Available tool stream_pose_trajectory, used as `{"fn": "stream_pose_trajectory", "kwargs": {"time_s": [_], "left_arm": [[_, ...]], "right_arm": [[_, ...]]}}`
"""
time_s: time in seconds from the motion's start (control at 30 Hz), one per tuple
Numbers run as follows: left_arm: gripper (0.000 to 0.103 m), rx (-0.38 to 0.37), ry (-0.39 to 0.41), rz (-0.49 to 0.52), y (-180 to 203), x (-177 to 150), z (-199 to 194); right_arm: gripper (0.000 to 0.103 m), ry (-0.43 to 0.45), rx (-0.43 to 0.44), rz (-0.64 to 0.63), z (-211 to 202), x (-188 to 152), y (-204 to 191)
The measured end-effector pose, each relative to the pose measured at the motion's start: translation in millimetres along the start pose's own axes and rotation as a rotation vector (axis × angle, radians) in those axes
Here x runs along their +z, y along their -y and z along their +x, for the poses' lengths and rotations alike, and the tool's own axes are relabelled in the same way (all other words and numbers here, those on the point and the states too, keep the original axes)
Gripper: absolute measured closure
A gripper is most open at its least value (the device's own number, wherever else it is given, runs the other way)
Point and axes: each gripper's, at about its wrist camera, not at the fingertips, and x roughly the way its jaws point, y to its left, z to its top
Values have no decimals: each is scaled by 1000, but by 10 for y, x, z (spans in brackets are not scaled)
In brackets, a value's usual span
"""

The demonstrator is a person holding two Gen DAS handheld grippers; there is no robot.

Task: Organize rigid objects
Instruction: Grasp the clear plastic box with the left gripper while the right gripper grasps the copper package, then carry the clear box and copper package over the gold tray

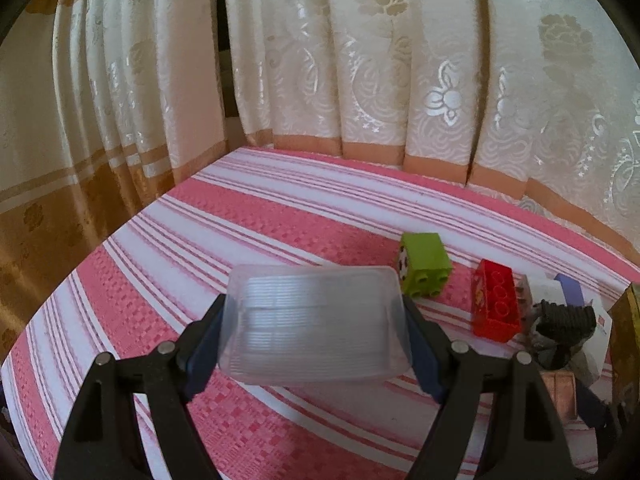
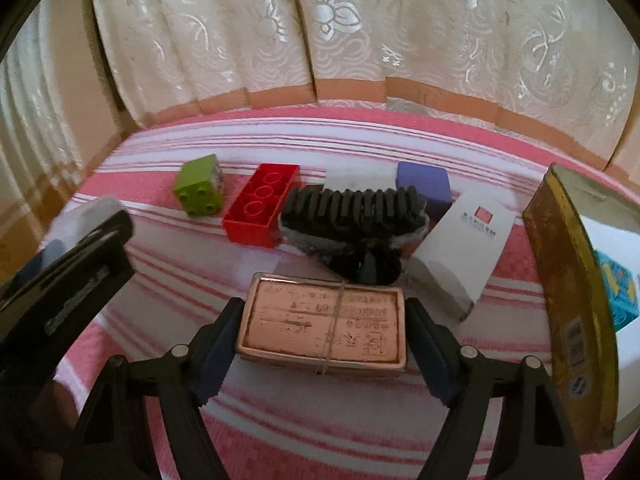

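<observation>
Progress looks partial. Left wrist view: left gripper [image 1: 316,320] clamps a clear plastic box [image 1: 316,322] above the striped cloth [image 1: 160,280]. Right wrist view: right gripper [image 2: 322,326] brackets the copper tin [image 2: 324,326]; whether the pads press I cannot tell. Bricks, brush and cartons lie unsorted.

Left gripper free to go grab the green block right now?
Probably not: the left gripper is already shut on a clear plastic box. The path to the green block over the striped cloth looks unobstructed, though.
</observation>
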Motion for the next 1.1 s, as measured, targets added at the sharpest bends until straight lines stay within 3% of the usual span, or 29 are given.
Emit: {"fn": "stream_pose_trajectory", "kwargs": {"time_s": [0.1, 0.57, 0.8, 1.1], "left_arm": [[22, -6, 19, 11, 25, -6, -47], [22, -89, 156, 6, 99, 0, -332], [22, -123, 182, -30, 119, -12, -402], [22, -134, 207, -29, 246, -72, -505]], "right_arm": [[23, 36, 31, 4, -105, -53, 40], [23, 378, -81, -24, -829, -190, 275], [23, 467, -143, -66, -1007, -242, 364], [23, 508, -166, -90, -1115, -300, 456]]}}
